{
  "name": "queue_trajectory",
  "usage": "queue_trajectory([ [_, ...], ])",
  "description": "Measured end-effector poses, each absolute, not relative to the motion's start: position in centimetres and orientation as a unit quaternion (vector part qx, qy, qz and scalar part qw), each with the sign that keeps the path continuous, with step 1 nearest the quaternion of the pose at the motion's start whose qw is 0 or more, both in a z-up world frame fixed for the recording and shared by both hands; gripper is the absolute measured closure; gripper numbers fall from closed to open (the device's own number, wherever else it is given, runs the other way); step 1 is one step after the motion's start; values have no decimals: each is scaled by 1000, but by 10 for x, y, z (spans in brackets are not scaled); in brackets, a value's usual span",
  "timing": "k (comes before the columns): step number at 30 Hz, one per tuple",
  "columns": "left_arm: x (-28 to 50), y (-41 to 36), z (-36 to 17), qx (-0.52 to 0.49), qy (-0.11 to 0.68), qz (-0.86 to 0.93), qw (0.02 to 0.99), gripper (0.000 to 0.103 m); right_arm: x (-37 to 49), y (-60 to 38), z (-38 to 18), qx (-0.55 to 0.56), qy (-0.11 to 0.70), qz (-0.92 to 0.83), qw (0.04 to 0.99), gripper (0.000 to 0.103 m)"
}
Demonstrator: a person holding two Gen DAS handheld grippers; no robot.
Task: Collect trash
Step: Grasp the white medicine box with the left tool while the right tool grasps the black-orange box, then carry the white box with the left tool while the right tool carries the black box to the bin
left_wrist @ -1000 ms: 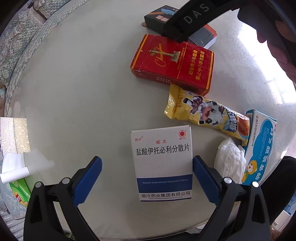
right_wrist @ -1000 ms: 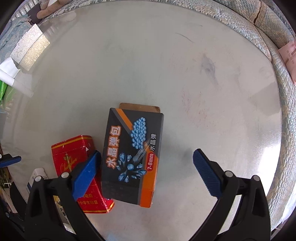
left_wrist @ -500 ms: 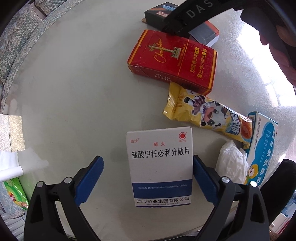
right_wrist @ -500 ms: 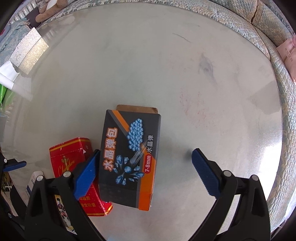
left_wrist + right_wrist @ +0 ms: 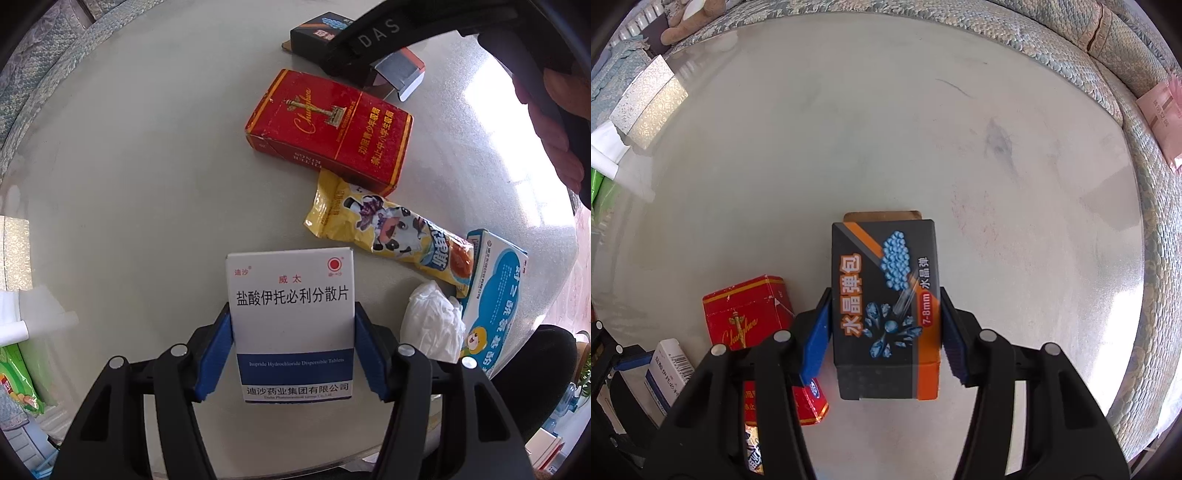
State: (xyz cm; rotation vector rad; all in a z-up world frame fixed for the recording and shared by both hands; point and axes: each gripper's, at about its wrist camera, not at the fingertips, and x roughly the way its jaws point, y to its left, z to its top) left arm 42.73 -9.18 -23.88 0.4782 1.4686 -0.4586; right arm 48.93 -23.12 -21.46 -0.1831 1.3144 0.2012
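In the left wrist view a white and blue medicine box (image 5: 291, 317) lies on the round glass table (image 5: 129, 166). My left gripper (image 5: 291, 350) is closing, and its blue pads (image 5: 214, 354) press on both long sides of the box. In the right wrist view a black and orange box of water beads (image 5: 884, 310) lies on the same table. My right gripper (image 5: 884, 332) is closing too, with its pads (image 5: 817, 336) against the box's two sides. That black box (image 5: 325, 33) also shows at the top of the left wrist view, under the right gripper's black body.
A red cigarette carton (image 5: 328, 129), a yellow snack wrapper (image 5: 388, 229), a crumpled white tissue (image 5: 432, 325) and a light blue medicine box (image 5: 491, 295) lie to the right of the left gripper. A person's hand (image 5: 554, 147) is at the far right. A patterned sofa (image 5: 1108, 55) rings the table.
Both grippers have narrowed from wide open until their pads meet the sides of their boxes. The black box has turned a little straighter between the right pads. Neither hand has shifted much.
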Motion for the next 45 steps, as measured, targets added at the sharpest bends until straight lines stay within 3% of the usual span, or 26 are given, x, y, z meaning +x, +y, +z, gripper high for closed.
queue_trajectory([
  [13, 421, -83, -176, 190, 629, -181, 731, 43, 450, -235, -152, -92, 569, 78, 813, 50],
  [27, 326, -65, -87, 208, 564, -172, 780, 43, 287, -187, -53, -128, 504, 104, 848, 50],
  [38, 221, -58, -81, 211, 540, -192, 792, 43, 168, -143, -59, -157, 504, 124, 841, 50],
  [45, 182, -58, -106, 202, 544, -214, 786, 43, 123, -127, -92, -153, 521, 132, 829, 50],
])
